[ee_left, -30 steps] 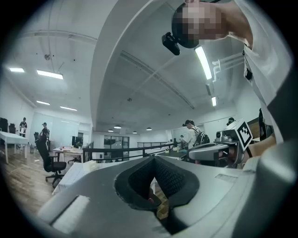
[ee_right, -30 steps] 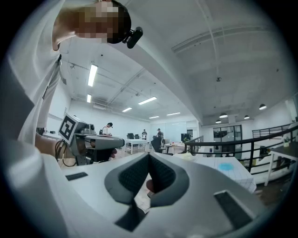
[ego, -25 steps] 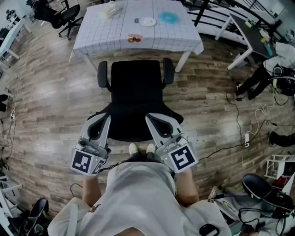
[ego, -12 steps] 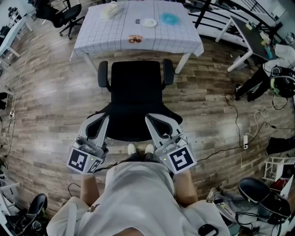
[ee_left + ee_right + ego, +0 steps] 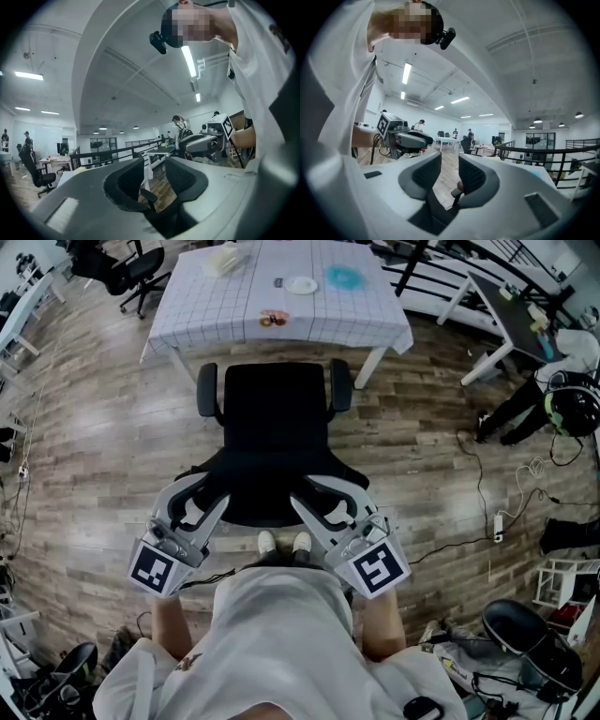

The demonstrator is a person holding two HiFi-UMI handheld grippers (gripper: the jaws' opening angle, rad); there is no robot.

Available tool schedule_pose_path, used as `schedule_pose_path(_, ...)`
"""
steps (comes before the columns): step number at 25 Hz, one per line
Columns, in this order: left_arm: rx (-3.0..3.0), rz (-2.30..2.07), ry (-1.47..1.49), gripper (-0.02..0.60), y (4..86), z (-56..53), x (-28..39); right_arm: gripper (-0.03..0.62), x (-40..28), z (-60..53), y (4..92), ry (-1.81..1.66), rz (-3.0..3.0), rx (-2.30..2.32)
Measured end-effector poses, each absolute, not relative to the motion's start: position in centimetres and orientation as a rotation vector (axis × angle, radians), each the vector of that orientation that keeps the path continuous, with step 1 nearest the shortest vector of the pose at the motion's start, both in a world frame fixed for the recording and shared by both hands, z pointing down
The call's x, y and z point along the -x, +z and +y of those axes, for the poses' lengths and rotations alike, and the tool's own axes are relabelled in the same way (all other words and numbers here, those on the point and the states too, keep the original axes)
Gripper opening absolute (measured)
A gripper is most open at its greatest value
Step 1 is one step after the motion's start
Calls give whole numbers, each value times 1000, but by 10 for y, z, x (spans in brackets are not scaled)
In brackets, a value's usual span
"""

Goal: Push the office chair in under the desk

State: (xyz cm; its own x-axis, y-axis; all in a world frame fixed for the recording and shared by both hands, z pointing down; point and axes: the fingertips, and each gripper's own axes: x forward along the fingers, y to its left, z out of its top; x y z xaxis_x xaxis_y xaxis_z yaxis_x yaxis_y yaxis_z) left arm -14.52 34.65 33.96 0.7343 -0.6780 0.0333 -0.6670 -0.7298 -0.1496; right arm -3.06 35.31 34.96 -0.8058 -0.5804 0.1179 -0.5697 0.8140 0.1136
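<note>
Office chair (image 5: 275, 427) faces the checked table's (image 5: 216, 320) near edge, where a plate (image 5: 302, 283) lies. Fingers of left gripper (image 5: 202, 491) and right gripper (image 5: 323, 491), just opened, stand apart, gripping nothing.

left gripper (image 5: 201, 493) and right gripper (image 5: 324, 493): jaws have just been opening, now apart, clamping nothing. rear ends swung slightly outward.

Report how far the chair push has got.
Done: nothing yet; the office chair stands clear of the desk. In hand: the left gripper and right gripper sit at its backrest; their jaws have just been opening, nothing pinched between them. Left: the whole push under the desk.
</note>
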Motion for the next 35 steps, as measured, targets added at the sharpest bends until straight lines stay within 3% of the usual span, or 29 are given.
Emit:
schedule_pose_path(4,2829,988,-196,171,342,355,142,120,28,359,350,-137,-2851,-832)
schedule_pose_path(6,2839,920,-240,187,344,361,139,183,30,363,345,-214,-2868,-754)
schedule_pose_path(12,2866,778,-366,234,358,372,132,184,30,369,350,-217,-2873,-665)
schedule_pose_path(14,2868,741,-396,255,361,375,130,224,31,372,352,-220,-2868,-631)
schedule_pose_path(17,2853,708,-485,281,370,378,130,224,33,377,356,-236,-2856,-587)
schedule_pose_path(19,2848,692,-522,299,376,380,129,285,35,381,363,-223,-2836,-557)
schedule_pose_path(22,2836,690,-557,312,383,379,126,288,36,383,376,-220,-2778,-522)
schedule_pose_path(27,2795,649,-643,345,398,379,119,350,42,383,393,-250,-2700,-463)
schedule_pose_path(35,2747,678,-677,347,404,376,119,342,45,377,399,-271,-2684,-486)
